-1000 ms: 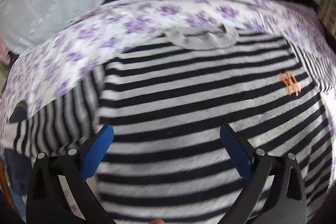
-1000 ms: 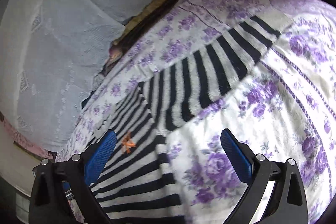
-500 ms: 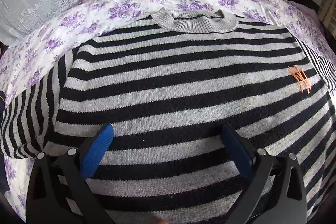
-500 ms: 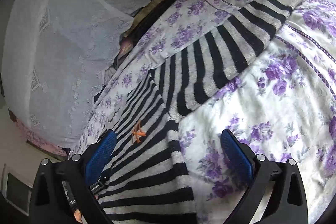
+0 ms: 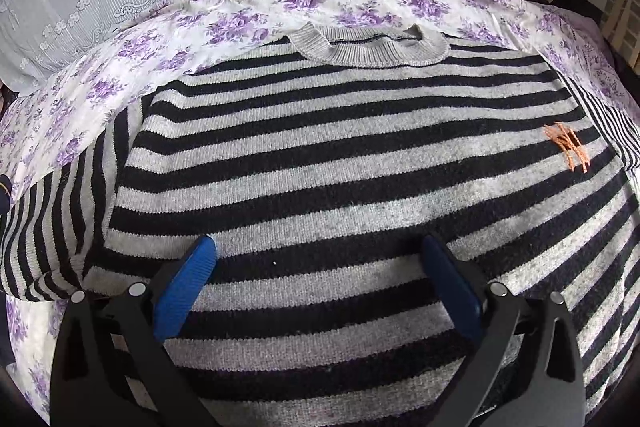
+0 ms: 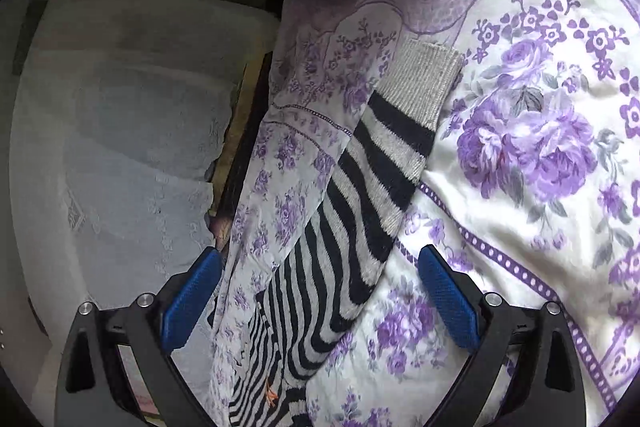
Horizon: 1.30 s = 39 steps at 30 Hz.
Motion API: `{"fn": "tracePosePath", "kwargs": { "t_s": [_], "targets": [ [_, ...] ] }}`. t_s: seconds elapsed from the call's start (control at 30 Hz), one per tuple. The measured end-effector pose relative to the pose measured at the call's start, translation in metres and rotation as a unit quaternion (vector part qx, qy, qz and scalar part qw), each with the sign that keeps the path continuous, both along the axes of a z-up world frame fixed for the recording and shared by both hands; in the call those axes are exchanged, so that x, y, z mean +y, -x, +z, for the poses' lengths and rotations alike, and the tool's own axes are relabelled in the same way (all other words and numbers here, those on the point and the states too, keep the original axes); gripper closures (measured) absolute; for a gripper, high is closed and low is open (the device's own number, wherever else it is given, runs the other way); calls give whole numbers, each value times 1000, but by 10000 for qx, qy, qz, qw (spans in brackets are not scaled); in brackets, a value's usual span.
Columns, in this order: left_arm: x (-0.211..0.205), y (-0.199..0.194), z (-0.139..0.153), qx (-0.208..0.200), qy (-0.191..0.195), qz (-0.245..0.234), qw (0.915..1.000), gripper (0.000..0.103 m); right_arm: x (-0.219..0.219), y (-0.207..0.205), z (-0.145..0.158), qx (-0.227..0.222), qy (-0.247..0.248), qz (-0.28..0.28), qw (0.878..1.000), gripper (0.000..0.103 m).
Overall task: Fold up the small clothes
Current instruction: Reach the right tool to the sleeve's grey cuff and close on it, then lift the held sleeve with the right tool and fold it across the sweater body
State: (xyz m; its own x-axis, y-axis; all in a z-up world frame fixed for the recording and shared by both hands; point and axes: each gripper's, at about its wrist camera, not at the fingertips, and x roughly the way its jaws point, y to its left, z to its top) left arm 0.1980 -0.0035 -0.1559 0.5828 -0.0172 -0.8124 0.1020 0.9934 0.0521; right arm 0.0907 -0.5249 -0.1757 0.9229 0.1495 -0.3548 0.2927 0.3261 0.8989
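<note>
Sweater [image 5: 340,163]: flat on the bed sheet [image 5: 240,23], collar [image 5: 368,47] at 12 o'clock, orange mark [image 5: 566,147] at 3 o'clock.
Sleeve [image 6: 384,171]: stretched toward 1 o'clock, grey cuff [image 6: 424,83] at its end.
Left gripper [image 5: 316,259]: fingers wide, over the sweater's body, holding nothing.
Right gripper [image 6: 320,267]: fingers wide, astride the sleeve, seemingly above it.

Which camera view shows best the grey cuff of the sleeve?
The right wrist view: the cuff lies there whole on the floral sheet. The left wrist view shows only the sweater's body and collar.
</note>
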Motion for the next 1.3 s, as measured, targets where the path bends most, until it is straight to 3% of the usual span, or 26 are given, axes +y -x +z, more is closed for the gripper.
{"fn": "tracePosePath", "kwargs": {
  "t_s": [0.1,0.17,0.2,0.23,0.27,0.43,0.53,0.63,0.77,0.83,0.9,1.07,1.17,1.3],
  "targets": [
    [0,0,0,0,2,0,10000,4,-13,-10,-1,-49,84,-43,9999,19],
    [0,1,0,-2,1,-1,10000,4,-25,-16,-10,122,124,-265,9995,50],
    [0,0,0,-2,1,-1,10000,4,-29,-17,-19,227,58,-284,9993,58],
    [0,1,0,-2,0,-1,10000,4,-35,-19,-26,306,-10,-325,9990,75],
    [0,1,0,-2,-3,0,10000,4,-41,-20,-30,344,-40,-363,9987,84],
    [-10,-3,8,123,-215,26,9997,5,-43,-26,-25,307,226,-292,9988,74],
    [-31,-4,24,150,-160,-373,9991,5,-35,-24,-21,468,646,-295,9964,82],
    [-61,-1,39,-79,-189,-656,9976,5,-31,-25,-17,413,858,-313,9950,88],
    [-93,-5,9,105,-852,-844,9927,4,-18,-22,4,225,1394,-210,9898,93],
    [-87,0,6,-77,-673,-777,9947,4,-6,-25,16,161,1577,-97,9873,94],
    [-80,0,11,51,-620,-818,9947,4,4,-25,28,51,1688,19,9856,94],
    [-46,7,28,-220,-866,-529,9946,4,39,-27,67,-175,2165,315,9756,94],
    [-13,5,29,-254,-1120,-198,9932,4,63,-32,86,-275,2370,541,9696,94],
    [46,-3,26,-109,-985,373,9944,4,92,-41,103,-359,2524,787,9637,94]
  ]
}}
